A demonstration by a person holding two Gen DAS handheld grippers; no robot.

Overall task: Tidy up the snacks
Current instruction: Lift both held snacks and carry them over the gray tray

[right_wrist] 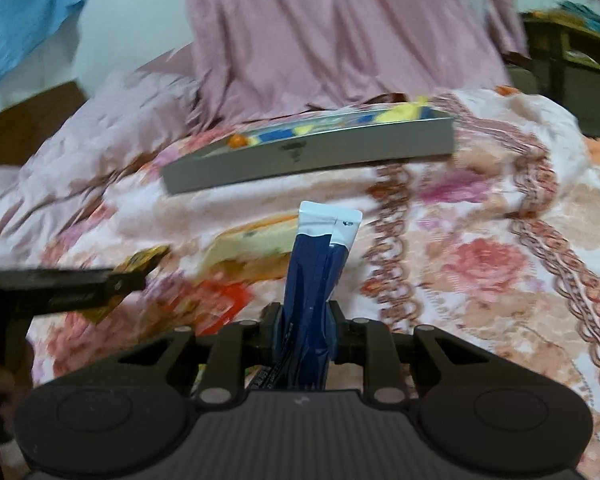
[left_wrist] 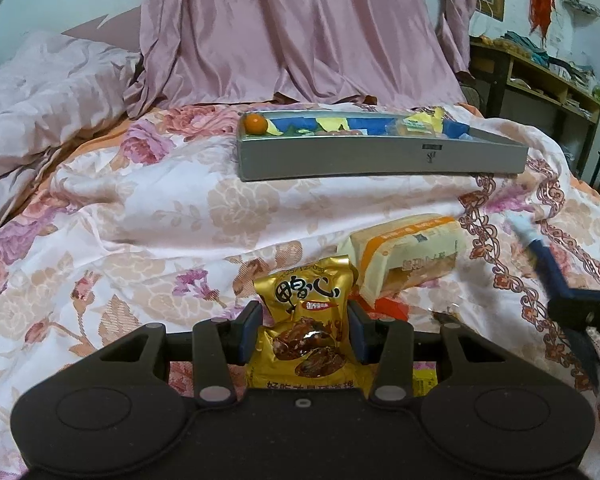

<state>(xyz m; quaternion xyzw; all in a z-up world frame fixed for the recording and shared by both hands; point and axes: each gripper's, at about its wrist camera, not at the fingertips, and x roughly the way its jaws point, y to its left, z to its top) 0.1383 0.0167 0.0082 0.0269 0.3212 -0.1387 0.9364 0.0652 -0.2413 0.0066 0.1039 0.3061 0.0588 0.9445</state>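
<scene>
Your left gripper [left_wrist: 304, 332] has its jaws clamped on the gold snack packet [left_wrist: 306, 336], your right gripper [right_wrist: 305, 334] on the blue sachets [right_wrist: 318, 280], both above the bed. Next, carry them forward into the grey tray [left_wrist: 380, 160] without crowding.

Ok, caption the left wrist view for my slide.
Left gripper shut on a gold snack packet, grey tray of snacks ahead on the floral bedspread.
</scene>
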